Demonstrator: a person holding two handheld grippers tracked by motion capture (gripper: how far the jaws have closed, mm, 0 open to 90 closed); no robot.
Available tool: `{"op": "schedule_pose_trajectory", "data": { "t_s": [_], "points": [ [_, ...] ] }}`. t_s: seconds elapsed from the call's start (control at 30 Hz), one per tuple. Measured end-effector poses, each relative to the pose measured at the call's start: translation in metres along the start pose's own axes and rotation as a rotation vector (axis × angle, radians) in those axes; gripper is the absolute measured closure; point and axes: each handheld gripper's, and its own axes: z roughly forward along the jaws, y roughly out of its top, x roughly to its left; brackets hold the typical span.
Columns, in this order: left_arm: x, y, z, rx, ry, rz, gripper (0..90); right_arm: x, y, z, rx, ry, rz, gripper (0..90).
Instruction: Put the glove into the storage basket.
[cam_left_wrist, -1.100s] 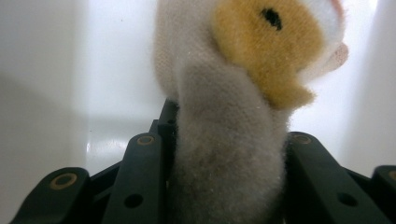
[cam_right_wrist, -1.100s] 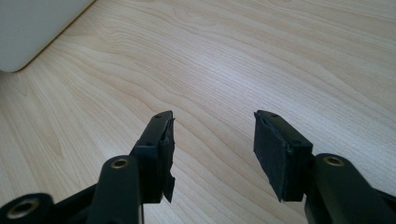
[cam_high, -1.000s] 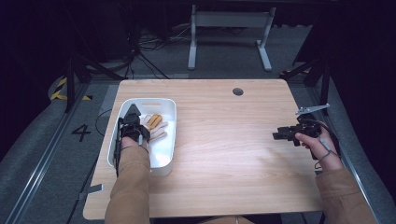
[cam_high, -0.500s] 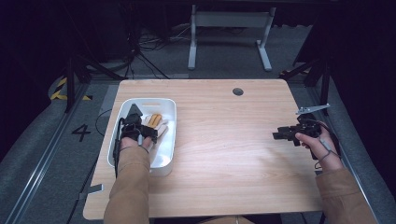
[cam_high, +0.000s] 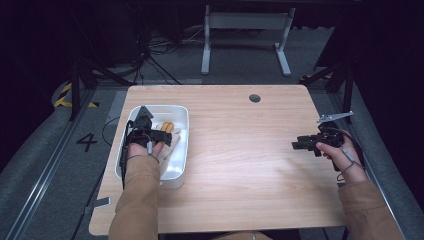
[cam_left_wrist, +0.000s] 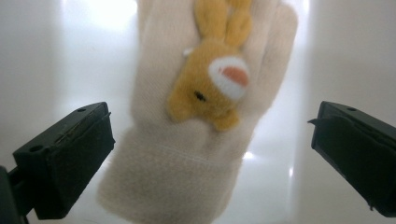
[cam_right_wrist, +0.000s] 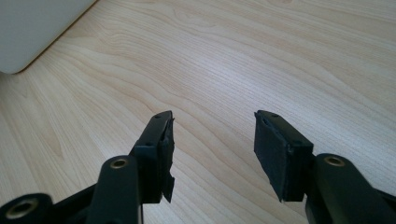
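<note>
A cream glove (cam_left_wrist: 196, 154) with a yellow plush rabbit (cam_left_wrist: 212, 86) sewn on its back is seen lying in the white tray (cam_high: 176, 172) at the left side of the bench (cam_high: 250, 165). In the left gripper view the glove is found on the tray floor, cuff toward the camera and fingers pointing away, between the two black jaws but touched by neither. The left tongs (cam_high: 161, 135) are held over the tray by the left hand (cam_high: 142, 147); their jaws have just been opening and are now spread wide, with nothing gripped. In the high view the rabbit is made out as an orange-yellow patch just beside the left tongs, and the pale glove is seen beneath them.

The right tongs (cam_high: 296, 145) are held by the right hand (cam_high: 342, 157) low over bare wood near the bench's right edge, well apart from the tray and pointed toward it. In the right gripper view their jaws are shown parted, with only wood grain between them, and a corner of the tray is seen at the upper left.
</note>
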Motion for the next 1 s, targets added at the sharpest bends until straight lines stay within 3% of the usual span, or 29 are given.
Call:
{"op": "schedule_pose_trajectory", "data": {
  "t_s": [0.2, 0.37, 0.73, 0.93, 1.0],
  "points": [
    [-0.005, 0.002, -0.016, -0.008, -0.003, 0.023, 0.0, 0.000, 0.001, 0.000, 0.000, 0.001, 0.000, 48.5],
    [-0.012, 0.001, -0.031, -0.046, -0.035, 0.056, 0.0, -0.001, 0.001, 0.001, 0.000, 0.006, -0.002, 48.4],
    [-0.053, -0.013, -0.070, -0.176, -0.135, 0.248, 6.2, -0.001, 0.000, 0.001, 0.003, -0.002, 0.004, 48.4],
    [-0.082, -0.022, -0.079, -0.211, -0.199, 0.376, 7.2, 0.000, -0.002, -0.002, -0.001, -0.006, 0.002, 48.4],
    [-0.092, -0.027, -0.081, -0.222, -0.224, 0.436, 7.7, 0.000, -0.002, -0.002, -0.002, -0.005, 0.002, 48.3]
  ]
}}
